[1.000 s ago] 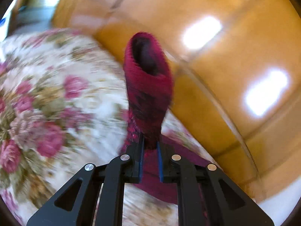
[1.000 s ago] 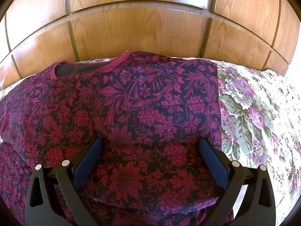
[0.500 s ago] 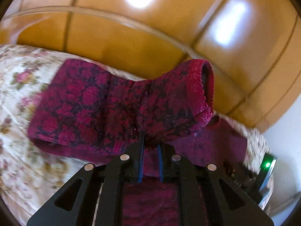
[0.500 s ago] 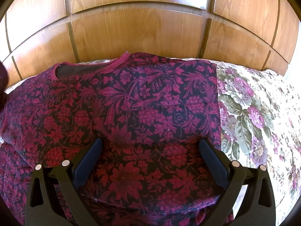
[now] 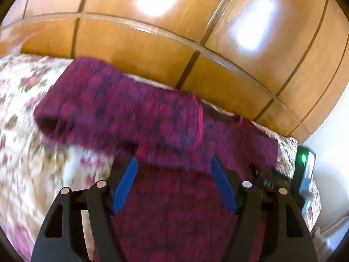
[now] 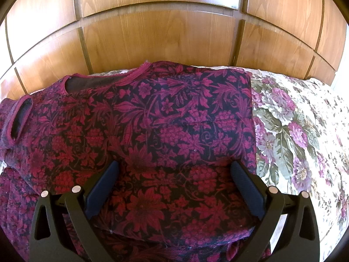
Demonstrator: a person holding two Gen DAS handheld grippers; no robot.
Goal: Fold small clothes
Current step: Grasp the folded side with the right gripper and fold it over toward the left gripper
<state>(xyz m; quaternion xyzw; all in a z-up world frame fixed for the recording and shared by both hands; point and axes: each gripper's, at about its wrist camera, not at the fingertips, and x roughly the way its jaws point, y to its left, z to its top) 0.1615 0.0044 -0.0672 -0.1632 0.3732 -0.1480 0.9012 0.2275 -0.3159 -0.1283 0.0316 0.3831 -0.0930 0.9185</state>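
On the floral bedspread [image 6: 290, 131], my left gripper [image 5: 174, 163] is opening, sleeve [image 5: 122, 118] free of its pads; right gripper [image 6: 174, 168] spread wide over sweater [image 6: 174, 120], gripping nothing.

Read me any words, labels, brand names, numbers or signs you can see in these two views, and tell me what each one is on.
None can be read.
The red floral garment shows only its pattern, no tag.
The floral bedspread and the wooden panels carry no lettering.
The device with a green light is too blurred to show any marking.
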